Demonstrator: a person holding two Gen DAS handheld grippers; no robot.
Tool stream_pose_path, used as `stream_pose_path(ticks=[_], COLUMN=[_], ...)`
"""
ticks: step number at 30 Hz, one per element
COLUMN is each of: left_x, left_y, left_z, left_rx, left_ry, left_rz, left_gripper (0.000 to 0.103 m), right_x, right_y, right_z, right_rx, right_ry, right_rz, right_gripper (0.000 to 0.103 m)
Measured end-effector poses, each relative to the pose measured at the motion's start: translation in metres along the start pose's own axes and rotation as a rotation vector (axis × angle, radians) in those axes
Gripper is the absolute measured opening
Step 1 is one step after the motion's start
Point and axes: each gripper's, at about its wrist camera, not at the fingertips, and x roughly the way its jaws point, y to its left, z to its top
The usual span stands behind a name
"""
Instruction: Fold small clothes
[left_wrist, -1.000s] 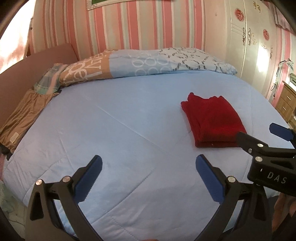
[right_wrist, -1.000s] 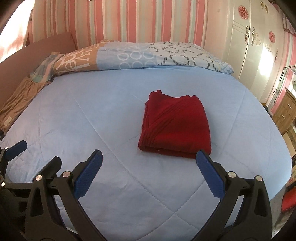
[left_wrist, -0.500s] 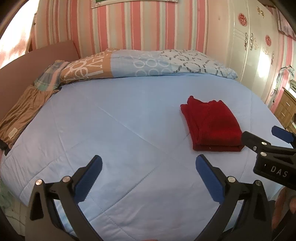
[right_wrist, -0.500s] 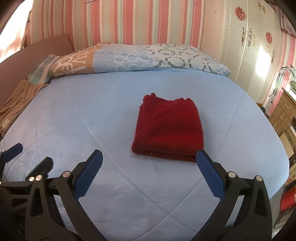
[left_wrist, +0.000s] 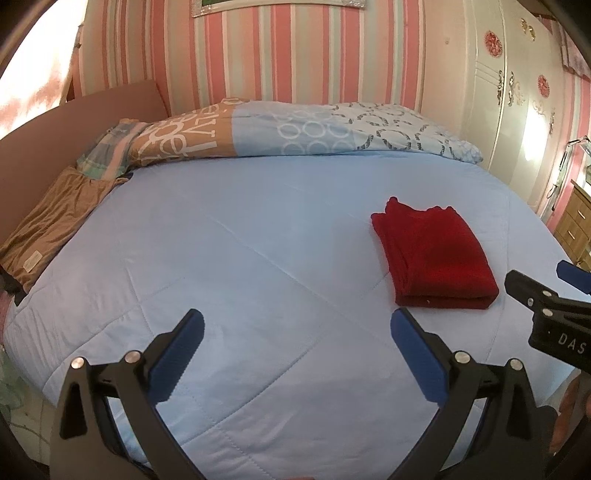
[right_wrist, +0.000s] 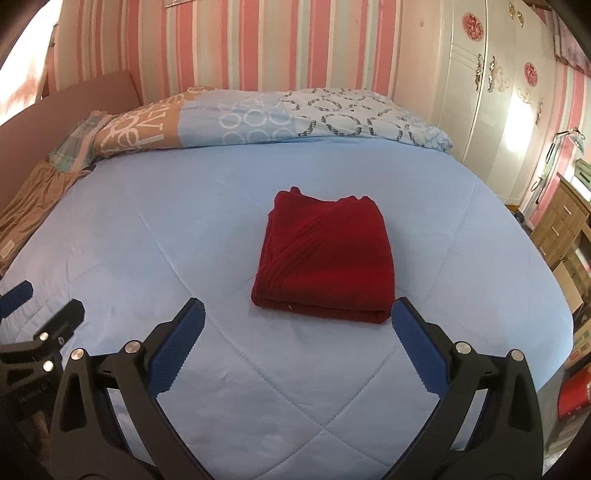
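A red garment lies folded into a neat rectangle on the light blue quilt. In the left wrist view it lies to the right. My right gripper is open and empty, above the bed just short of the garment's near edge. My left gripper is open and empty over bare quilt, left of the garment. The right gripper's fingers show at the left view's right edge; the left gripper's fingers show at the right view's left edge.
A patterned folded duvet lies across the head of the bed. A brown garment and a plaid cloth lie at the bed's left side. A white wardrobe and wooden drawers stand to the right.
Both grippers have drawn back and up from the bed. The folded red garment looks smaller and farther away. Both stay open and empty.
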Motion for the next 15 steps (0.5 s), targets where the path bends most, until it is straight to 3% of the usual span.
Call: stream_pose_path(ticks=[15], left_x=[0.0011], left_y=[0.0102], left_z=[-0.0022], left_rx=[-0.035], left_ry=[0.005], left_rz=[0.037], left_gripper=[0.101], right_x=[0.003], right_y=[-0.0062], right_z=[-0.01], right_rx=[0.004], right_ry=[0.027], right_rz=[0.014], right_gripper=[0.1])
